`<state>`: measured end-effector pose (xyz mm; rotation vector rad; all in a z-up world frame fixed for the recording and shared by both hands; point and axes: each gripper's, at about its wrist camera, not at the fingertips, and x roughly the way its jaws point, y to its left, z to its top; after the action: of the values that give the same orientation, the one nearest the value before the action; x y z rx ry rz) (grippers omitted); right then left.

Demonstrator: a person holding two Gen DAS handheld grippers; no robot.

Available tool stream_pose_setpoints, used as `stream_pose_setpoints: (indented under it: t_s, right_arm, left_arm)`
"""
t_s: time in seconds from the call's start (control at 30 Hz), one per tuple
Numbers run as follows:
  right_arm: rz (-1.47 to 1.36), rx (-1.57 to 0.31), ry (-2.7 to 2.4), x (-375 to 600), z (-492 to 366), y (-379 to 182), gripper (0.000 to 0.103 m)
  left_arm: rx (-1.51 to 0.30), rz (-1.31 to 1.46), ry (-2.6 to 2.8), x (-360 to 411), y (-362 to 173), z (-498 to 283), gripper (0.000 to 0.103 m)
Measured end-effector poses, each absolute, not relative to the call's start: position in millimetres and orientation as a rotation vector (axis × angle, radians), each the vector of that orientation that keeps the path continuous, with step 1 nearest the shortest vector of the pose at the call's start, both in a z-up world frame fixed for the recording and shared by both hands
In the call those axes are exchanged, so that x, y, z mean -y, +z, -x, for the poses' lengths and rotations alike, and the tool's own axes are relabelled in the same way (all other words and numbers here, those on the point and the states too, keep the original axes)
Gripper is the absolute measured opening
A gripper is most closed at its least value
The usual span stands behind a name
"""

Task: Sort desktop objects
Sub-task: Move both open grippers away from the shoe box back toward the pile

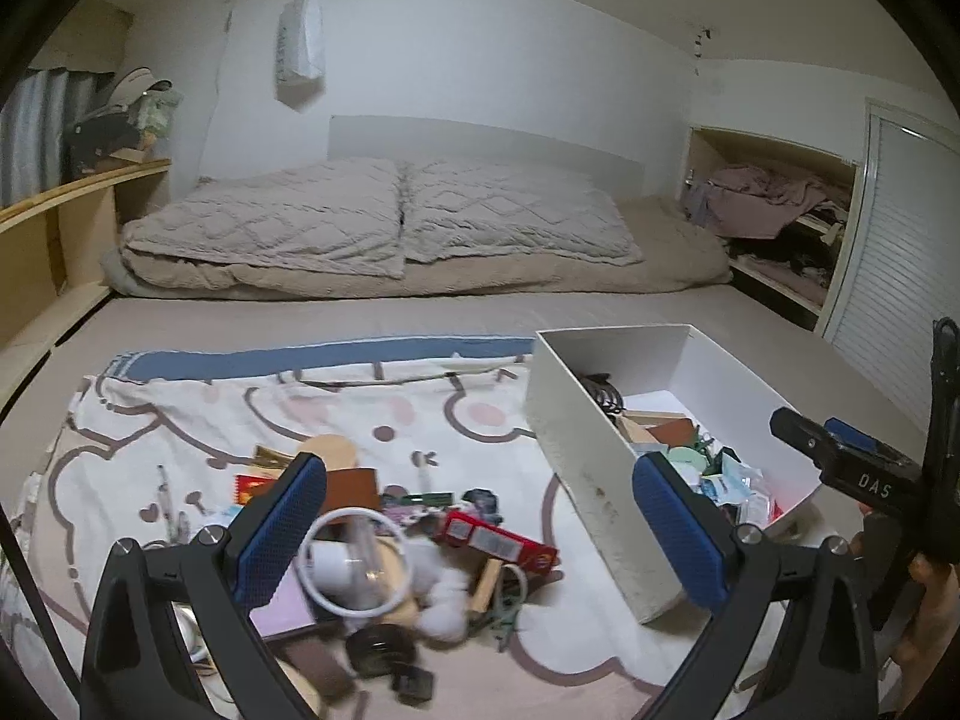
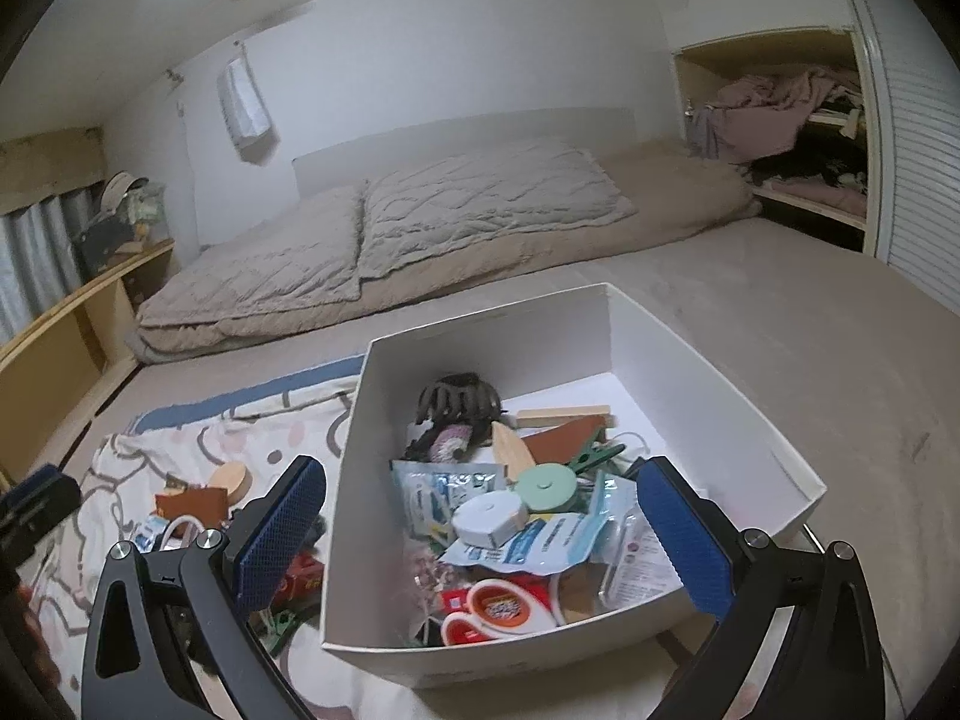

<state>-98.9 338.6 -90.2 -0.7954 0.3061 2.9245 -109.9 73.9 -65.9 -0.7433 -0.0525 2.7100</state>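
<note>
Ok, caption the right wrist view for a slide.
Open right gripper hovers over the white box of sorted clutter on the bed.

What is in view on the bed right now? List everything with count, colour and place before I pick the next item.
box: 1, white, on the bed at the right edge of the blanket, partly filled
hair claw: 1, dark, back of the box
tape measure: 1, white, middle of the box
round disc: 1, pale green, beside the tape measure
sachets: several, blue and white, in the box
blanket: 1, white cartoon print with a blue edge, spread on the bed
loose pile: many mixed items, on the blanket
red packet: 1, in the pile
white ring: 1, in the pile
pillows: 2, beige, far end
left gripper: open, over the pile
right gripper: open, over the box
</note>
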Motion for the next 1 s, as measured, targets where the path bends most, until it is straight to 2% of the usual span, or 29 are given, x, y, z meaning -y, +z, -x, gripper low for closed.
stream_pose_setpoints:
  t_s: [0.2,0.8,1.0]
  right_arm:
    - [0.815,-0.225,2.954,-317.7,98.7,-92.7,0.103]
    - [0.707,-0.164,3.149,-260.9,79.6,-82.8,0.103]
    - [0.718,-0.079,3.196,-238.6,75.7,-87.6,0.103]
  left_arm:
    - [0.102,0.719,2.742,-45.3,-59.8,105.0,0.103]
    - [0.164,0.684,2.84,18.6,-60.9,83.9,0.103]
    - [0.207,0.683,2.852,32.4,-62.9,80.1,0.103]
